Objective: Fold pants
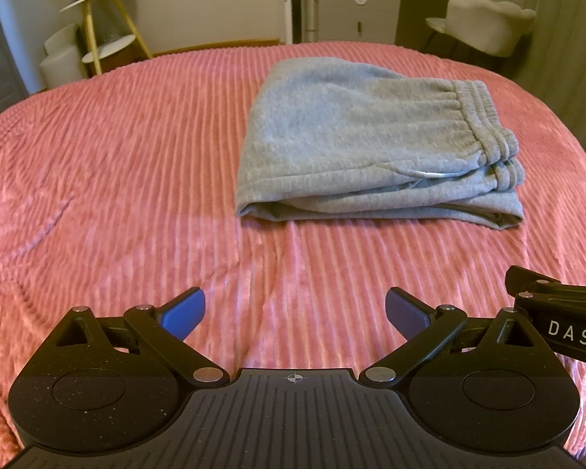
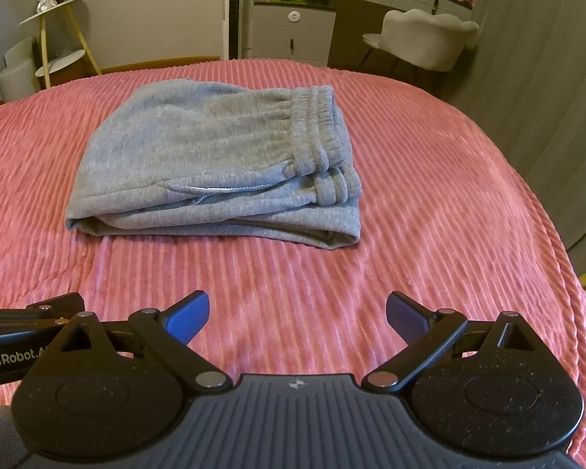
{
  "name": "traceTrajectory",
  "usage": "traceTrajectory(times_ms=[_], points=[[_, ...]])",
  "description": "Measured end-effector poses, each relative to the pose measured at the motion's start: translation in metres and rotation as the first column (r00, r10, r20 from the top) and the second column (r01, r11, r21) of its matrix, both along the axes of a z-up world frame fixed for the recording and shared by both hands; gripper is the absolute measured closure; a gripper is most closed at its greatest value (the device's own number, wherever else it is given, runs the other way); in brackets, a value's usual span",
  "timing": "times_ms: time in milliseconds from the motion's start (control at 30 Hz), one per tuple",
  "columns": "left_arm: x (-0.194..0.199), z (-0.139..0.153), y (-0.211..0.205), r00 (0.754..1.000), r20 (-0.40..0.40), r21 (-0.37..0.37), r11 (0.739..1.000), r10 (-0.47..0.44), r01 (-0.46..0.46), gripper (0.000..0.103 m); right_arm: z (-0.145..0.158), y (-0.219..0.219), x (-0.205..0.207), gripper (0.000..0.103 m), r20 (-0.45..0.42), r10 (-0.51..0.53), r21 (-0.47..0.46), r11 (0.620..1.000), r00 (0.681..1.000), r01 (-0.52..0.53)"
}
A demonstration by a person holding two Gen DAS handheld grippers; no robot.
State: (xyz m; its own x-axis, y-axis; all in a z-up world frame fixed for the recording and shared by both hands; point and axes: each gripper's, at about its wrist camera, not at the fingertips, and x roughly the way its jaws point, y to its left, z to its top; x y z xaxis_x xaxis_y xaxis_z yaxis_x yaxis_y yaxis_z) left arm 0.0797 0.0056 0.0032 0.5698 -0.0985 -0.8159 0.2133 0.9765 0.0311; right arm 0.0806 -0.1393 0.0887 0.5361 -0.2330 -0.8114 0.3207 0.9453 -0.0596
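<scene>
Clearly the grey fleece sweatpants already lie as a compact folded bundle on the pink ribbed bedspread, in the middle of the bed and toward the far side. The elastic ribbed waistband is stacked at the right end, the rounded fold at the left end, and the layered edges face me along the near side.

My left gripper hangs over bare bedspread near me, its blue-padded fingers spread wide with nothing between them. My right gripper is just beside it on the right, equally wide apart and empty. Both are well apart from the pants.

I judge the folding itself to be finished, or nearly so, and the step in hand is a last check and tidy. To do it well I would look along the near edge, where the layers do not line up exactly: the lowest layer pokes out at the near right corner, below the waistband. If I correct it, I would come in low and level with the bedspread, pinch only that bottom layer and nudge it under the stack, rather than grabbing the whole bundle. Fleece is thick and springy, so a deep grab could lift the upper layers and open the fold. A light flat press on top with one gripper while the other tucks should keep the stack square. I would also avoid snagging the ribbed cover, which puckers easily.
</scene>
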Motion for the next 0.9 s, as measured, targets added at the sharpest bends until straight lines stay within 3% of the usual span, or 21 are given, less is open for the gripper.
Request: traceTrajectory(times_ms=[900], points=[[-0.0015, 0.0011, -0.0002, 1.000, 0.002, 0.002, 1.000, 0.003, -0.003, 0.002, 0.0006, 0.0018, -0.0015, 0.006, 0.005, 0.006, 0.001, 1.000, 1.000, -0.006]])
